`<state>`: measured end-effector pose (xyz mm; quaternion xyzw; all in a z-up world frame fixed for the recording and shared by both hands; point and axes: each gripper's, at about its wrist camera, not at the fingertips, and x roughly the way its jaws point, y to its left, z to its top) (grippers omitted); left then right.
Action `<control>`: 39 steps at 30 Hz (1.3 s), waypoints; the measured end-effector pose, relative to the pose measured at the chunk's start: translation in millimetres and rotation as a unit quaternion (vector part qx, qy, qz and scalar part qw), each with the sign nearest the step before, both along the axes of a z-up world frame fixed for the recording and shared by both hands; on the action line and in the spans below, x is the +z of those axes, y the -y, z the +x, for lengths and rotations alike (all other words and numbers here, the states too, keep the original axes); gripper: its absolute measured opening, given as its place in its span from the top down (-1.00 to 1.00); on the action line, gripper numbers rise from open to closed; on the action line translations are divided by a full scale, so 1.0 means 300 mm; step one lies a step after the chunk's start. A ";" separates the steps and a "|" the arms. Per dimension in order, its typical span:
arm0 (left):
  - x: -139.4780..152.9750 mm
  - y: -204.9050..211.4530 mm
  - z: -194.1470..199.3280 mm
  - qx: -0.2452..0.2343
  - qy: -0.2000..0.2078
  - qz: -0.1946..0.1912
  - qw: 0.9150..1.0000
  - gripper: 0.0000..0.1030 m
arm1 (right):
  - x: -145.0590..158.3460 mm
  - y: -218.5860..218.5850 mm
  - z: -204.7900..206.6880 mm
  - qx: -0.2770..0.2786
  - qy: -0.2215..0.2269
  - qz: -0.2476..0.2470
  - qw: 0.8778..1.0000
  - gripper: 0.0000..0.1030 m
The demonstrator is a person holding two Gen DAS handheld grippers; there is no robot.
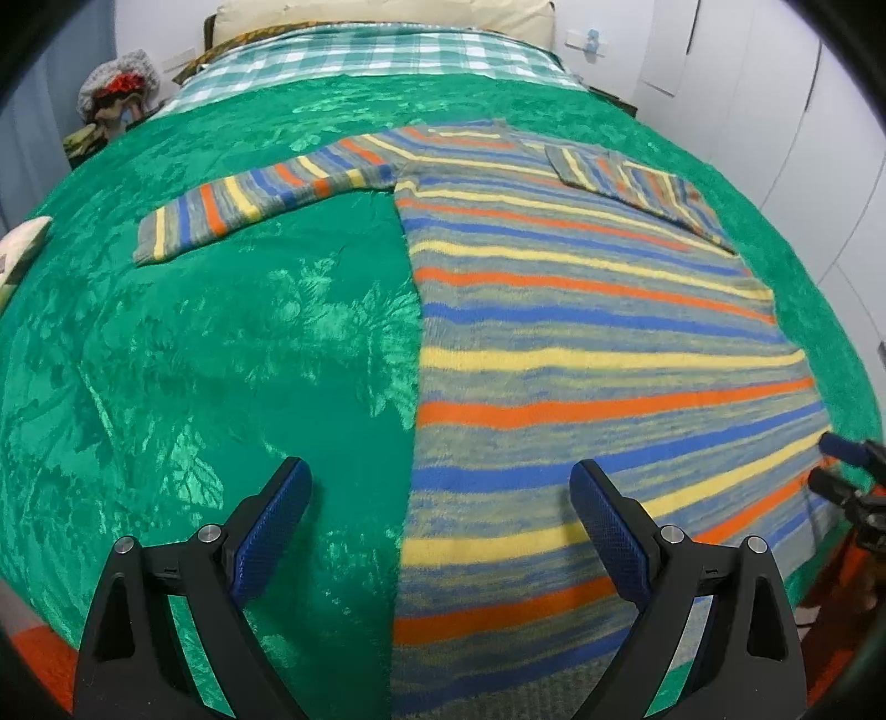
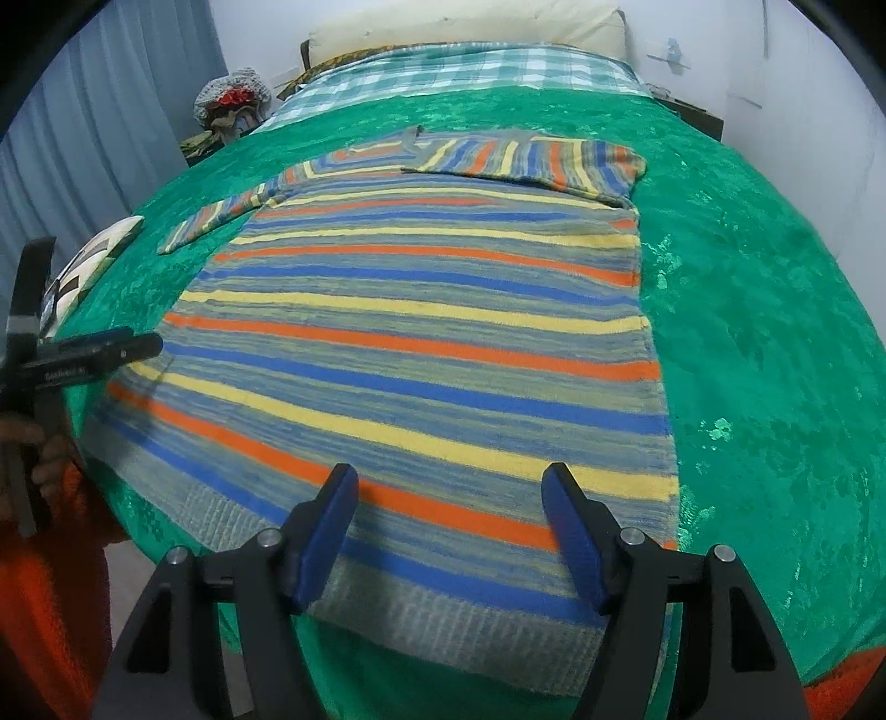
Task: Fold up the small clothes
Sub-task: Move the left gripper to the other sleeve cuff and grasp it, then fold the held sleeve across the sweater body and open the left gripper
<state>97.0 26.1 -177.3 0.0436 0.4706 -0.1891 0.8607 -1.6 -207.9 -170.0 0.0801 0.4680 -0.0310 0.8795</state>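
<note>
**Q:** On the bed, what lies where?

**A:** Across the green bedspread (image 2: 747, 310) a striped sweater (image 2: 421, 343) lies flat, banded in orange, blue, yellow and grey. Its ribbed hem (image 2: 443, 626) is at the near edge of the bed; its neckline is toward the checked blanket (image 2: 459, 66) and the pillow (image 2: 470, 25) at the head.

**Q:** How are the sleeves arranged?

**A:** One sleeve (image 1: 266, 205) extends sideways onto the bedspread, clear of the body. The other sleeve (image 2: 531, 160) is folded inward, lying across the chest.

**Q:** What is the state of each tool?

**A:** The left hand-held gripper (image 1: 440, 531) has its jaws spread, with nothing between the blue pads (image 1: 609, 537); it hangs over the sweater's side edge, one finger above bedspread, one above knit. The right hand-held gripper (image 2: 448, 537) is likewise spread apart and empty, poised over the hem, not gripping the fabric.

**Q:** Anything else in view?

**A:** A person's hand (image 2: 39, 448) and orange sleeve (image 2: 50, 609) appear at the left margin of the right wrist view. A small patterned cushion (image 2: 94, 260) sits at the bed's side.
</note>
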 end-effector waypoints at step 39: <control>0.462 0.209 0.943 -0.043 0.013 -0.116 0.992 0.95 | -0.012 0.014 0.019 0.002 0.001 0.064 0.998 -0.38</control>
